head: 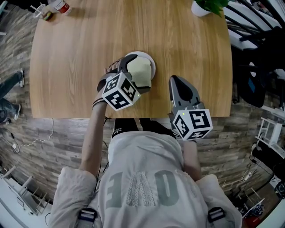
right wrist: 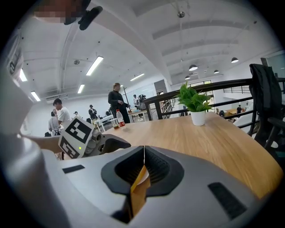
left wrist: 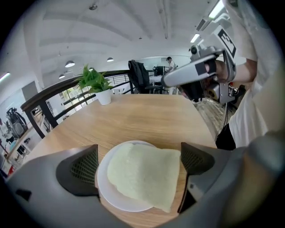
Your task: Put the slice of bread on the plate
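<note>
A pale slice of bread (left wrist: pixel 144 173) lies flat on a small white plate (left wrist: pixel 107 189) on the wooden table; one corner of the slice hangs over the plate's near rim. My left gripper (left wrist: pixel 140 162) is open, with its two dark pads wide apart on either side of the plate and touching neither bread nor plate. From the head view the bread (head: pixel 139 71) and plate (head: pixel 150 60) sit near the table's front middle, with the left gripper (head: pixel 130 76) over their near side. My right gripper (head: pixel 175 81) rests to the right, shut and empty (right wrist: pixel 143 167).
A potted plant (head: pixel 207 5) stands at the table's far right, and a bottle (head: pixel 60 5) at the far left corner. The table's front edge (head: pixel 133 117) runs just below both grippers. Dark chairs (head: pixel 256 80) stand to the right, and people stand in the background (right wrist: pixel 116 100).
</note>
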A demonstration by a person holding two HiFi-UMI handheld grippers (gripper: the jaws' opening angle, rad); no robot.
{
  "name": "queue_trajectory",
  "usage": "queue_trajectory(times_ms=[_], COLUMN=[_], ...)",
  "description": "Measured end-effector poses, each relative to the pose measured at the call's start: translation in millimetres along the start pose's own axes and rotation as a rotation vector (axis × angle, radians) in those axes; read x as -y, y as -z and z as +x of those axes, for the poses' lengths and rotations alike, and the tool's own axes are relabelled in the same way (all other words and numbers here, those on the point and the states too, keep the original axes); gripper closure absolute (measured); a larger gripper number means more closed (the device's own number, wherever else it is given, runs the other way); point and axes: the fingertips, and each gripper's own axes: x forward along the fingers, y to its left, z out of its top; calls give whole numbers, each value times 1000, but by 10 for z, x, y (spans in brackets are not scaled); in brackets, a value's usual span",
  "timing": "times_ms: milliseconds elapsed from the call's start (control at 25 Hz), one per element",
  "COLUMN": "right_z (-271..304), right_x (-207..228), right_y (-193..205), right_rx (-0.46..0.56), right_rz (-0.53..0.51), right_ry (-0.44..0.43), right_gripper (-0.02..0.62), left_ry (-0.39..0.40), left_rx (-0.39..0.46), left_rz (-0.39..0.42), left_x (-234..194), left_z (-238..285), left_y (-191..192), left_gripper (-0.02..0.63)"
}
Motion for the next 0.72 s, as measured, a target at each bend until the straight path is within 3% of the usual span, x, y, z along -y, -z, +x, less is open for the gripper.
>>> queue_trajectory(times_ms=[200, 360, 520, 720], right_z=[-28, -67, -122, -157], right_x=[-38, -129, -153, -244], right_y=[-41, -191, -400, -694], right_rx=[14, 63, 129, 212], right_rz=[-13, -37, -30, -53], right_ry=[-9, -31, -43, -85], right_gripper=[577, 577, 577, 577], left_ry=[-96, -198, -405, -613], left_rx=[109, 227, 355, 554], left_rz=[-18, -82, -119, -225], left_x=[-170, -360, -593, -781], left_z=[-211, -447, -816, -1437], left_y=[-255, -431, -596, -761], left_gripper=[46, 46, 46, 46])
